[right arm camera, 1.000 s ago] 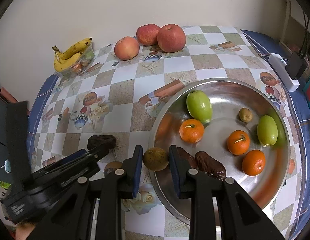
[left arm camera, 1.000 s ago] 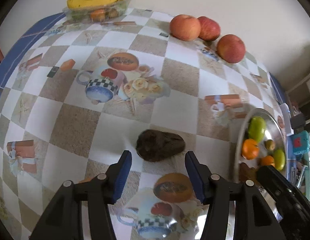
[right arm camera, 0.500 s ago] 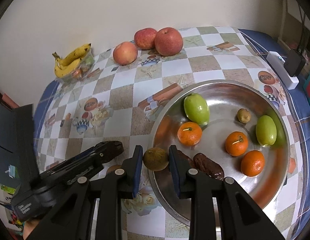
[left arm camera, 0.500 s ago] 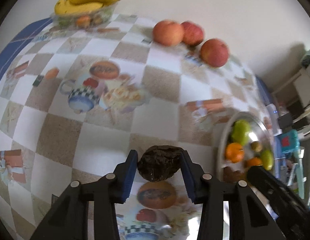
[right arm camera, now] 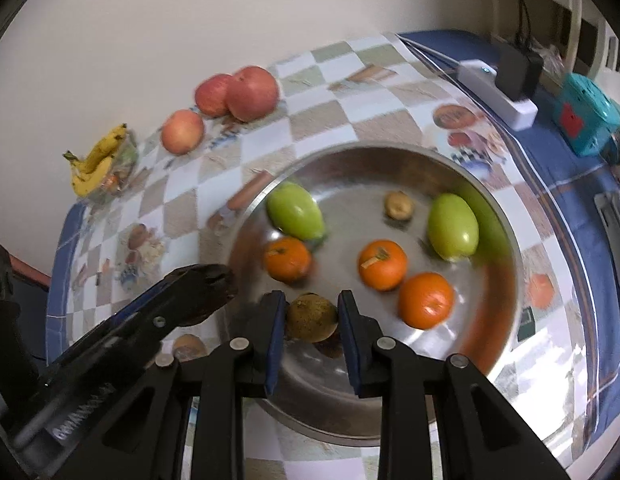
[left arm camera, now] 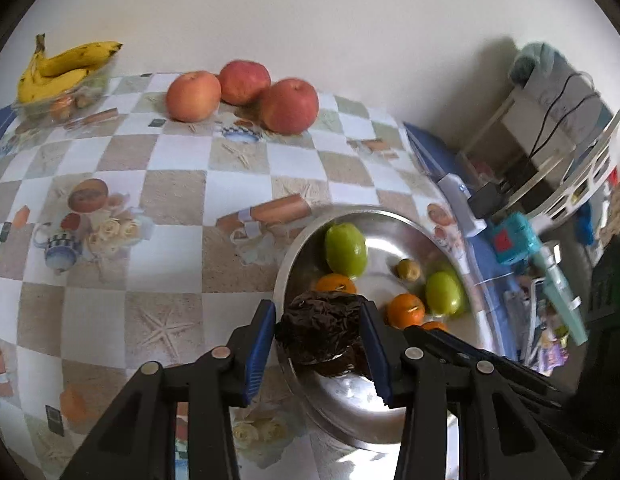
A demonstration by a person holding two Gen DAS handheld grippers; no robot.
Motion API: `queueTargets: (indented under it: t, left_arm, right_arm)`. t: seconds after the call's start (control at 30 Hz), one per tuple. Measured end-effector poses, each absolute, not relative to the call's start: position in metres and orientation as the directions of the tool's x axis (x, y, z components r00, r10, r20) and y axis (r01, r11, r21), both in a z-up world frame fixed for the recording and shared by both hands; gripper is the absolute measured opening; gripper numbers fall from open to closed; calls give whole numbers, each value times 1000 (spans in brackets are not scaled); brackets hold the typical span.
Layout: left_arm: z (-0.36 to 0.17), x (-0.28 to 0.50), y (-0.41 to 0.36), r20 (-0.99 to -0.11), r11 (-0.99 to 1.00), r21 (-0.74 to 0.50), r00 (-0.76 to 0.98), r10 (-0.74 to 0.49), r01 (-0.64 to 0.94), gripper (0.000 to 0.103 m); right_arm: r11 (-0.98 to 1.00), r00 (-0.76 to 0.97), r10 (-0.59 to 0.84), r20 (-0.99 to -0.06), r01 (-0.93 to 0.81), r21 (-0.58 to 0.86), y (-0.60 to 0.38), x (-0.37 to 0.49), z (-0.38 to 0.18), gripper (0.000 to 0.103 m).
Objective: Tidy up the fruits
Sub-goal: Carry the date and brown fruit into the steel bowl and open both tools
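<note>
My left gripper [left arm camera: 318,334] is shut on a dark wrinkled fruit [left arm camera: 320,330] and holds it over the near left rim of the steel bowl [left arm camera: 287,368]. In the right wrist view the left gripper [right arm camera: 205,286] shows at the left with that fruit [right arm camera: 207,280]. My right gripper [right arm camera: 312,318] is shut on a brownish round fruit [right arm camera: 311,317] above the near side of the bowl [right arm camera: 506,320]. The bowl holds two green fruits [right arm camera: 295,211], three oranges [right arm camera: 382,265] and a small brown fruit [right arm camera: 398,205].
Three apples [left arm camera: 287,106] lie at the table's back by the wall. Bananas [left arm camera: 59,68] rest on a clear tub at the back left. A white power strip [right arm camera: 498,88] and a teal box [right arm camera: 586,120] sit at the right on the blue cloth.
My left gripper closed on the dark fruit, lifted it off the table and carried it right to the bowl's rim. My right gripper, still holding its fruit, moved further over the bowl.
</note>
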State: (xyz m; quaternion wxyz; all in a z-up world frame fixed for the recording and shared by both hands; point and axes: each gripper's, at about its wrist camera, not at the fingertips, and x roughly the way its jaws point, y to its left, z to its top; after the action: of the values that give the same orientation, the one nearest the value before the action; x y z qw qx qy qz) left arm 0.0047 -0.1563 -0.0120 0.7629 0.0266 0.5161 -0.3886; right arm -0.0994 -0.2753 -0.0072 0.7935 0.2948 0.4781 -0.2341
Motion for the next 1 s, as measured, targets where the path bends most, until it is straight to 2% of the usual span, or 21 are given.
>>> queueTargets:
  t: [0.13,0.43,0.67,0.77,0.87,0.93,1.0]
  left_arm:
    - [-25,8,-156,-804,702,-400,142,-578,589,46]
    - [-36,7,-162,-820,699,-391,118,-560,598,48]
    - [-31,6,-154,-821,702,-389,121,-558,596,57]
    - [-26,8,-144,-816,712,-398,132,-563,579,67]
    - [-21,9,-130,-832,754,-345,190,-521,559,78]
    - [-21,11,-122,-848,791,-292,238,-475,538,86]
    - [-23,15,-112,-861,828,-249,276,-426,503,103]
  right_arm:
    - [704,424,-84,-902,666,247,-281,-102,-17,28]
    - [707,380,-116,-918,680,193,-282,-100,-27,29]
    - [705,373,-119,-920,684,187,-283,-100,-27,29]
    - [711,371,-125,-920,680,178,-281,-100,-26,31]
    - [712,365,-140,-921,683,162,-278,-100,-25,48]
    - [718,358,-148,-922,680,149,-275,-100,-25,52]
    - [727,355,-148,-923,672,143,-271,-100,-26,57]
